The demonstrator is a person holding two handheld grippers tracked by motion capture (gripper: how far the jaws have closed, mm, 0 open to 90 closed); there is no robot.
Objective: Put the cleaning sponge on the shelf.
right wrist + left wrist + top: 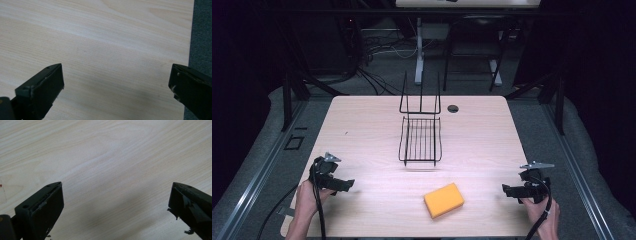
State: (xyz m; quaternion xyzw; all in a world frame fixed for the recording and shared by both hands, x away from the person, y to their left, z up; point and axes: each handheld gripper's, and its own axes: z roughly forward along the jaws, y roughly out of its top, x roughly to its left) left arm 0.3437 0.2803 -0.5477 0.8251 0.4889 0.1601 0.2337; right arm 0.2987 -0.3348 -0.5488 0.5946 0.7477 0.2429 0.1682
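left gripper [346, 185] lower left, jaws spread wide, nothing held | right gripper [508, 190] lower right, likewise | sponge [443, 200] lower centre, flat on table [362, 130] | wire rack [421, 140] mid-frame | likely advice: sponge approached squarely, narrow sides pinched

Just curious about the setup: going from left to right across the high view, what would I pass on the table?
Left gripper → black wire rack → orange sponge → right gripper.
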